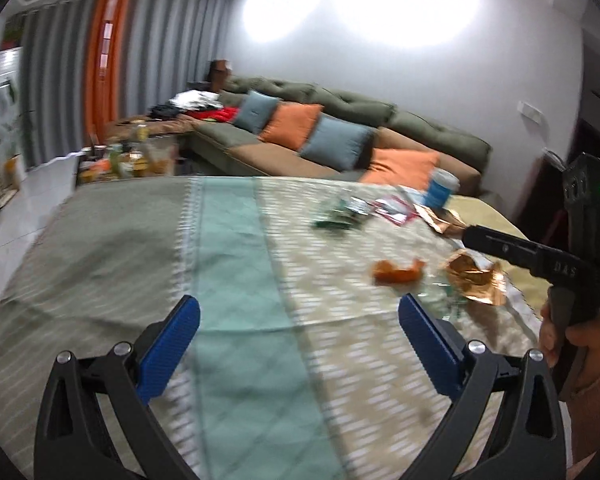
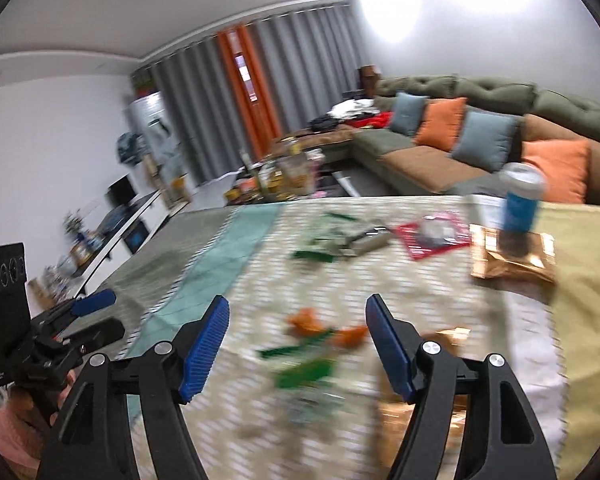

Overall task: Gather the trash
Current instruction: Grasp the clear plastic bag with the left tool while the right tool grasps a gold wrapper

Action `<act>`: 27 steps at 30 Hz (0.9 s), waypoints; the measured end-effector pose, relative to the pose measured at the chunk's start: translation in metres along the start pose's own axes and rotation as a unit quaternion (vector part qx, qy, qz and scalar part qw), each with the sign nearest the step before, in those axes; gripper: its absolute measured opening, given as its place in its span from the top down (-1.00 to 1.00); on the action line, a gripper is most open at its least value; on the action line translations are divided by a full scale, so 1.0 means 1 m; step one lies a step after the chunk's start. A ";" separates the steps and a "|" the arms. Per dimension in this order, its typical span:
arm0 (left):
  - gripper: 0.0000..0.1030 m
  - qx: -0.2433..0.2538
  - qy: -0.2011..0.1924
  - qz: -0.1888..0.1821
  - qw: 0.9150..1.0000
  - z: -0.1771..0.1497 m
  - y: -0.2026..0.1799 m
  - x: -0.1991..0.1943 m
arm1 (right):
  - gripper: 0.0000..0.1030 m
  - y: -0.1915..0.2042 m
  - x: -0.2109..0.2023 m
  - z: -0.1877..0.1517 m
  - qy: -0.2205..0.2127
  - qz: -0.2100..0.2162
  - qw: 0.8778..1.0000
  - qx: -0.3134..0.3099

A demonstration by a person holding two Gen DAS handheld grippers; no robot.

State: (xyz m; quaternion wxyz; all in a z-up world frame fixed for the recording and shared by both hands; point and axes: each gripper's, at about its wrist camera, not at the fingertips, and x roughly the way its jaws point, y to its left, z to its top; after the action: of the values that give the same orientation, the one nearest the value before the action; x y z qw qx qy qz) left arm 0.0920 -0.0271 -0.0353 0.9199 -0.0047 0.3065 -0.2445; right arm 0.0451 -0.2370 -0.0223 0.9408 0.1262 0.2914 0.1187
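Trash lies on a table with a patterned cloth (image 1: 227, 248). An orange wrapper (image 1: 398, 272), a copper foil bag (image 1: 476, 276), a green wrapper (image 1: 340, 212) and a red packet (image 1: 392, 208) show in the left wrist view. My left gripper (image 1: 300, 308) is open and empty above the cloth, left of the trash. My right gripper (image 2: 297, 312) is open and empty, just above the orange wrapper (image 2: 324, 326) and green scraps (image 2: 304, 372). A copper bag (image 2: 512, 256) lies far right. The view is blurred.
A blue cup (image 2: 520, 208) stands on the copper bag at the table's far right. A green sofa (image 1: 340, 128) with cushions lies behind. A cluttered low table (image 2: 279, 180) stands beyond the far edge. The other hand-held gripper (image 1: 540, 264) is at right.
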 end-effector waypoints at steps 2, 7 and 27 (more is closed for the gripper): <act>-0.93 0.012 0.009 -0.015 1.000 0.004 -0.015 0.014 | -0.37 -0.019 -0.008 0.000 -0.004 -0.017 1.000 0.016; -0.93 0.034 0.037 -0.053 0.997 0.006 -0.050 0.047 | -0.37 -0.054 -0.020 -0.005 -0.002 -0.040 0.998 0.042; 0.17 0.005 0.151 -0.135 0.979 0.002 -0.089 0.115 | -0.09 -0.094 -0.009 -0.034 0.063 -0.033 0.991 0.110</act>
State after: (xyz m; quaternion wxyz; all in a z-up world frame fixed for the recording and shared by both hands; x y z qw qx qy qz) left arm 0.1328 -0.1578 -0.0845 0.8213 -0.0047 0.4377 -0.3659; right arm 0.0324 -0.3226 -0.0741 0.9043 0.2115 0.3655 0.0629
